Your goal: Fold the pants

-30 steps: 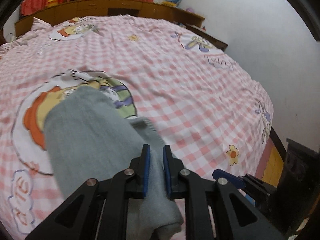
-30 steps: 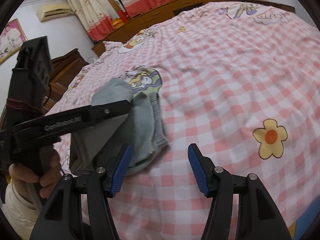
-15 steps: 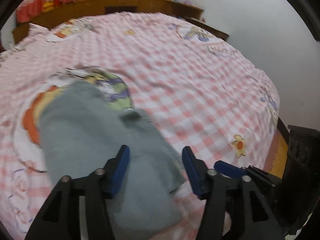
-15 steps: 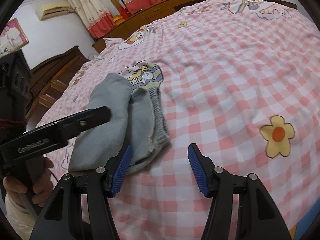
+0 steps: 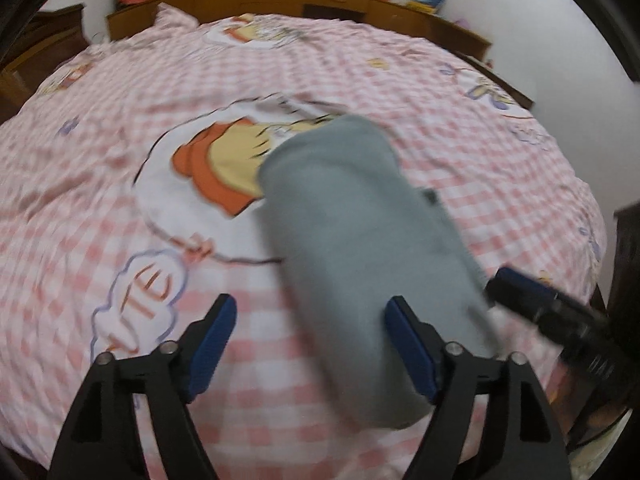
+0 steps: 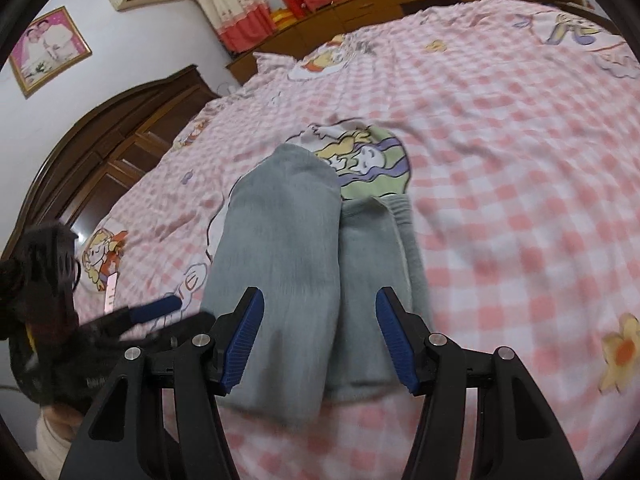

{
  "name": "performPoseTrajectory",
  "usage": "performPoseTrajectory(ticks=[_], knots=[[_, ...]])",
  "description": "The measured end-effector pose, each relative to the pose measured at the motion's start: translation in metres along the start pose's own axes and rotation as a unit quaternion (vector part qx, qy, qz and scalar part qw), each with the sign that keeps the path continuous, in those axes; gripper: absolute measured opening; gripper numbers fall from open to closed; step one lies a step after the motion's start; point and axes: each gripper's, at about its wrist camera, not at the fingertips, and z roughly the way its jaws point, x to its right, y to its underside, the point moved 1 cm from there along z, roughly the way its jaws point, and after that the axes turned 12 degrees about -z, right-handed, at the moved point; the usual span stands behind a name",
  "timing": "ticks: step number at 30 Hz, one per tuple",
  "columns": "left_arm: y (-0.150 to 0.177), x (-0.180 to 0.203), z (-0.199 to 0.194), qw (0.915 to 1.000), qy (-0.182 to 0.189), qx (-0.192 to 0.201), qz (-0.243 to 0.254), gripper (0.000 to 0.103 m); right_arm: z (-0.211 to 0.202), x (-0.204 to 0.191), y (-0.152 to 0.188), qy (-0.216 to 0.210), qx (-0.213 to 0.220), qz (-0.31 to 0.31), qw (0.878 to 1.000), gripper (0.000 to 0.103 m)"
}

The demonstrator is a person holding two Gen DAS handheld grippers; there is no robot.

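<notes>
now the soft grey pants [image 5: 360, 240] lie folded; left gripper [image 5: 310, 344] just spread wide, right gripper [image 6: 318, 340] gapes, both empty.

The folded pants [image 5: 360, 240] lie on the bed [image 5: 120, 120], near its foot edge, partly over a cartoon print [image 5: 216, 168] on the sheet. The left tool [image 5: 308, 344] hangs over the pants' near end, toward their left side; the right tool [image 6: 320, 336] straddles them from the right. A headboard [image 6: 104, 152] stands at the bed's left edge, and a long cabinet [image 5: 320, 4] runs behind the far edge.
</notes>
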Motion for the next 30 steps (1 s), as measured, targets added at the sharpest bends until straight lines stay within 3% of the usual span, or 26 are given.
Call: performPoseTrajectory(ticks=[6,9,11,13,15,19,23,27,30], knots=[[0.010,-0.021,0.014,0.9993,0.010,-0.009,-0.036,0.090,0.038,-0.001,-0.009,-0.036,-0.044,0.008,0.998,0.060],[0.013,-0.024,0.017,0.9985,0.024,-0.003,-0.050,0.090,0.051,-0.003,-0.010,-0.034,-0.053,0.006,0.998,0.056],[0.014,-0.026,0.017,0.9980,0.031,0.002,-0.055,0.091,0.054,-0.006,-0.012,-0.033,-0.052,-0.005,0.998,0.023],[0.015,-0.027,0.017,0.9979,0.032,0.001,-0.057,0.091,0.045,-0.007,-0.016,-0.040,-0.042,-0.009,0.998,0.010],[0.013,-0.029,0.015,0.9979,0.027,0.000,-0.059,0.091,0.030,-0.007,-0.022,-0.045,-0.019,-0.012,0.999,0.010],[0.008,-0.029,0.001,0.9969,0.044,0.021,-0.061,0.091,-0.012,-0.003,-0.038,-0.011,0.027,-0.044,0.999,0.010],[0.001,-0.021,-0.009,0.9964,0.054,0.044,-0.050,0.091,-0.006,0.018,-0.036,0.024,-0.001,-0.040,0.999,0.010],[-0.006,-0.005,0.005,0.9969,0.061,0.033,-0.037,0.091,0.027,0.043,-0.018,0.040,-0.044,-0.010,0.998,0.011],[-0.004,0.009,0.025,0.9985,0.046,0.028,-0.011,0.091,0.036,0.058,-0.007,0.060,-0.039,-0.002,0.997,0.031]])
